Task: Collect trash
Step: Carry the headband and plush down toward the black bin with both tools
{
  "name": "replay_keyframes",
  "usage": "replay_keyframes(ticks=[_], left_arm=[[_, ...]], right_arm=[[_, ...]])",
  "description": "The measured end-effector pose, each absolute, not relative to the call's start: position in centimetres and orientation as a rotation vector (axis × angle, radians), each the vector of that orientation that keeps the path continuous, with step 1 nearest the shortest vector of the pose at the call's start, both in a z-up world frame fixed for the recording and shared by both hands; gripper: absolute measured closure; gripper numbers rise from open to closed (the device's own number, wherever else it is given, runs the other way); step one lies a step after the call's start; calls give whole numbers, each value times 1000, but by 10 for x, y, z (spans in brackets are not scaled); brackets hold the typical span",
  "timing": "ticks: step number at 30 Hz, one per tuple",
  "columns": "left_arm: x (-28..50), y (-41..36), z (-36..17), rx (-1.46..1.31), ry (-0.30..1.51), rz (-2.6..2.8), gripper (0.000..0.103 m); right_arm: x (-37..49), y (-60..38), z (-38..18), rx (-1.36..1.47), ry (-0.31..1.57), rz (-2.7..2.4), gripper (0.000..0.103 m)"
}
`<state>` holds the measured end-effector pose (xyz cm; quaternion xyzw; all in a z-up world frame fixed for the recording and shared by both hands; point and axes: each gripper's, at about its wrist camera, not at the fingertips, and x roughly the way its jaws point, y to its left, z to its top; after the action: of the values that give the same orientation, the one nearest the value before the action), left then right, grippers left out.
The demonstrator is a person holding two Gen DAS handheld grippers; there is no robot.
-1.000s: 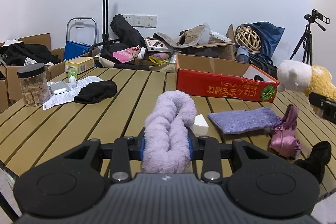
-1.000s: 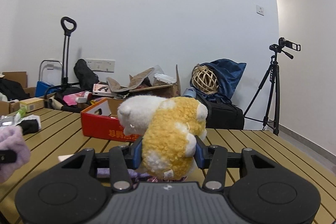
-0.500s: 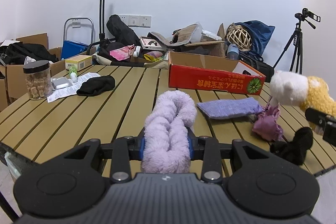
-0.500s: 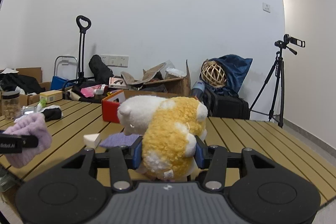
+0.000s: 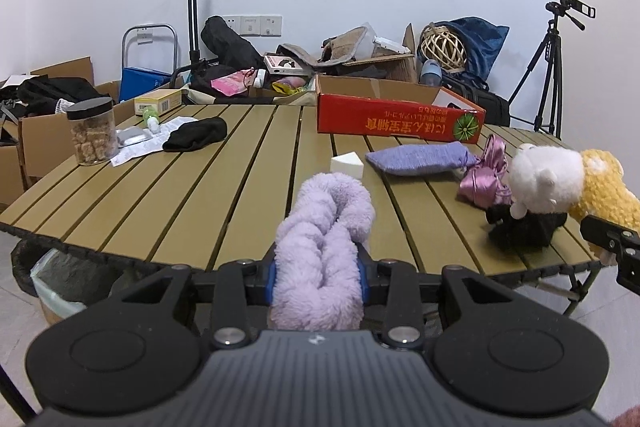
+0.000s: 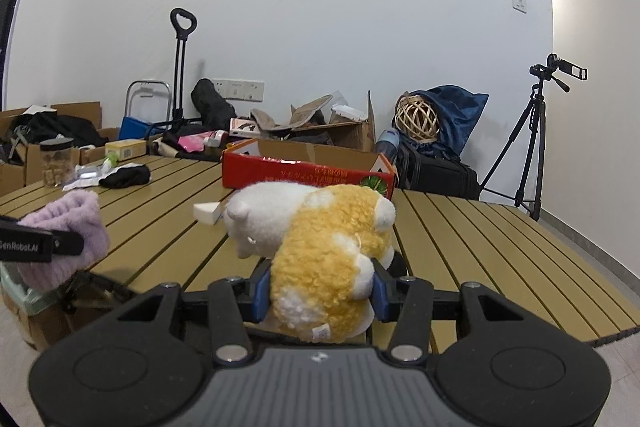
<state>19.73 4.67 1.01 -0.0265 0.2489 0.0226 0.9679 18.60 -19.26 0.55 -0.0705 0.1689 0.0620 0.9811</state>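
Left wrist view: the left gripper [image 5: 319,273] is clamping a lilac fleece sock [image 5: 324,259], carrying it off the near edge of the slatted table [image 5: 208,195]. The right gripper [image 6: 319,293] is clamping a yellow-and-white plush toy [image 6: 320,247] above that edge. Both items are being carried; the transport step appears to be in hand. A lined bin [image 5: 52,277] is standing below the table's left corner; the next move likely calls for lowering over it and releasing.
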Motion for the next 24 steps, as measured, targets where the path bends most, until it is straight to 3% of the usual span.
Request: replay_keyframes(ticks=[12, 24], left_arm=[[162, 42, -8, -21, 586, 25, 68], [148, 37, -54, 18, 734, 10, 68]], right_arm=[[142, -193, -13, -144, 450, 158, 56], [125, -190, -69, -145, 646, 177, 56]])
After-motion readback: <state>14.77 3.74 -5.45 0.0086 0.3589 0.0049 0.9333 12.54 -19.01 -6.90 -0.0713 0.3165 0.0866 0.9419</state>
